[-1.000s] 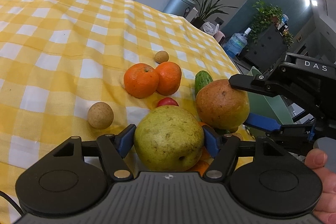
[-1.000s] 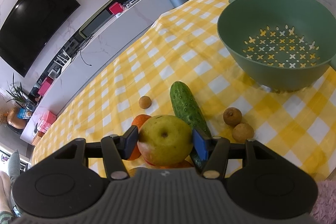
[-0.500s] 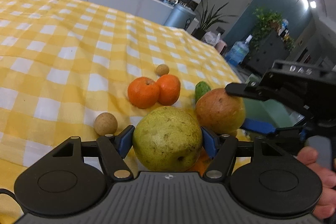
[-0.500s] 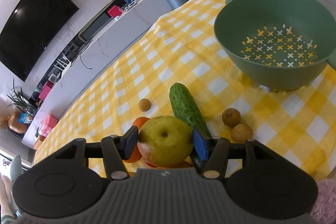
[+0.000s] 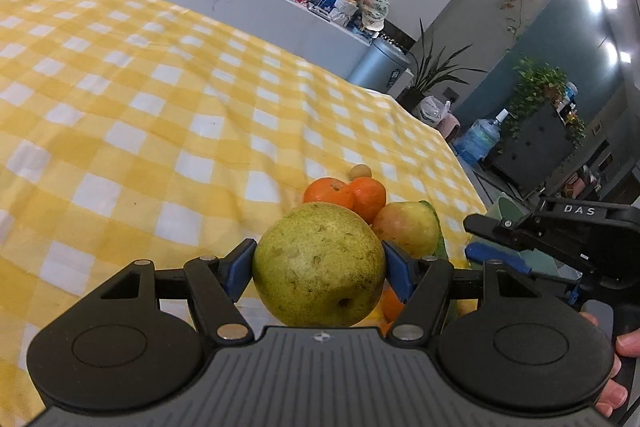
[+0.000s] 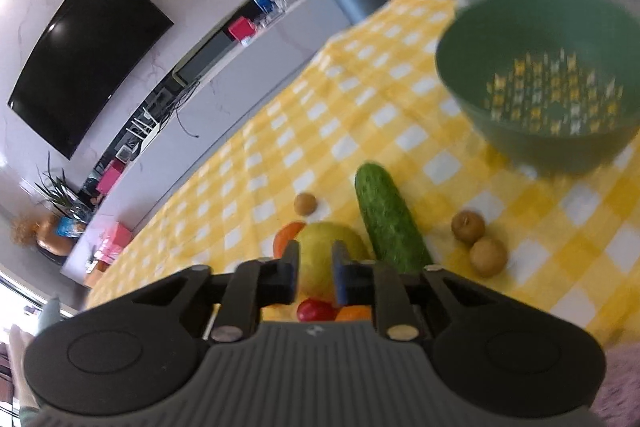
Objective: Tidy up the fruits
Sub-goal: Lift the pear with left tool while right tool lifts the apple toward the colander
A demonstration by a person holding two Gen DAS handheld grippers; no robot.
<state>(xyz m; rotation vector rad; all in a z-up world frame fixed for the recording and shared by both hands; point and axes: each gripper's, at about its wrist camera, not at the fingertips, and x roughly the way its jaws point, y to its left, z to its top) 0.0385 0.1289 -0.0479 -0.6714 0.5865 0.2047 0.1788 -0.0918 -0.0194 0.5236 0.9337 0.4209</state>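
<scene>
Left gripper (image 5: 319, 267) fingers clamp the speckled green pear (image 5: 318, 265), lifted over the yellow checked cloth on the tabletop (image 5: 160, 115). Right gripper (image 6: 313, 273) fingers are narrow and closing with nothing between them; the yellow-red apple (image 6: 320, 247) lies just past the tips on the cloth. Green perforated bowl (image 6: 540, 79) looks empty, so sorting has barely begun: two glossy oranges (image 5: 346, 193), bumpy cucumber (image 6: 388, 219), round tan longans (image 6: 478, 243) and a small red fruit (image 6: 314, 310) remain loose.
</scene>
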